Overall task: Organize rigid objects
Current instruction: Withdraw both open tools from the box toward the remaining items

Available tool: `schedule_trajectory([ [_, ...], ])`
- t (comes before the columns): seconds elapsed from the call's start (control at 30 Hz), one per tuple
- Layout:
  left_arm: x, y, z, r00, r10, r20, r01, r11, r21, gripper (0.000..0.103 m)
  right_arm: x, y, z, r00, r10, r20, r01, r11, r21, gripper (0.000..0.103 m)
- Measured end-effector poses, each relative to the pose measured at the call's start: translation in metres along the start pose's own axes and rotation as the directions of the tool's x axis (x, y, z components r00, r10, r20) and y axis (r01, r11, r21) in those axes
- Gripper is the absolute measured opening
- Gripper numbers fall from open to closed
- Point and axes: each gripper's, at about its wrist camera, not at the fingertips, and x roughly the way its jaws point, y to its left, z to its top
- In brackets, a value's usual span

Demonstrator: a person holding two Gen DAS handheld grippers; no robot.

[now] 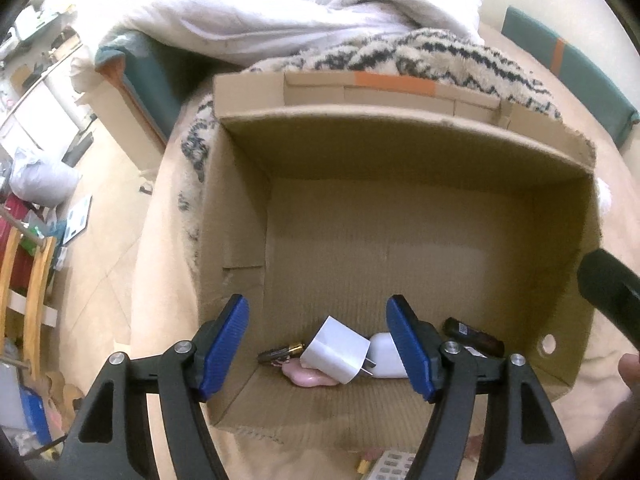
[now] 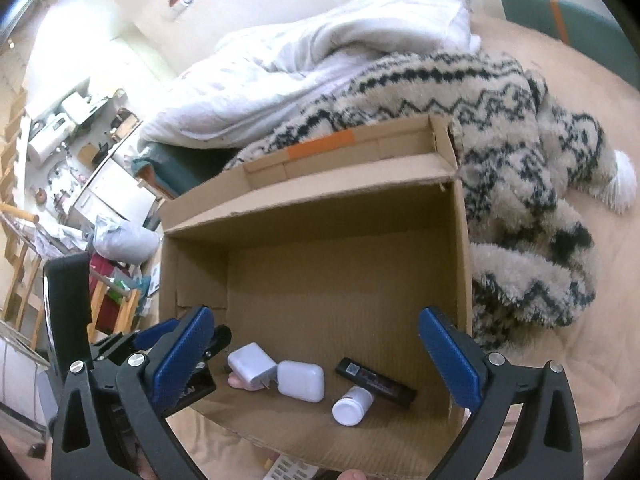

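Observation:
An open cardboard box (image 1: 400, 128) sits on the bed. At its near end lie a white charger plug (image 1: 334, 350), a white case (image 1: 386, 354), a pink piece (image 1: 308, 378), a dark pen-like stick with a gold tip (image 1: 280, 352) and a black oblong device (image 1: 474, 334). The right wrist view also shows a white bottle (image 2: 352, 404) lying on its side beside the black device (image 2: 376, 382). My left gripper (image 1: 316, 308) hangs open above the charger with nothing between its pads. My right gripper (image 2: 316, 316) stands wide open over the box's near end, also holding nothing.
A patterned fleece blanket (image 2: 520, 160) and a white duvet (image 2: 320, 60) lie behind and right of the box. A keypad-like item (image 1: 390, 464) rests on the beige sheet before the box. A hand (image 1: 630, 368) shows at the right edge. Floor clutter and a wooden ladder (image 1: 36, 300) lie left.

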Motion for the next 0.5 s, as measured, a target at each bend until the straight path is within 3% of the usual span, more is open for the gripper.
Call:
schedule_trajectory([
  [0.5,-0.057,0.035,-0.026,0.995,-0.037,0.094,0.039,0.999,-0.029,0.069,-0.041,0.011,-0.024,1.0,0.006,0.021,-0.006,1.0,-0.027,0.103],
])
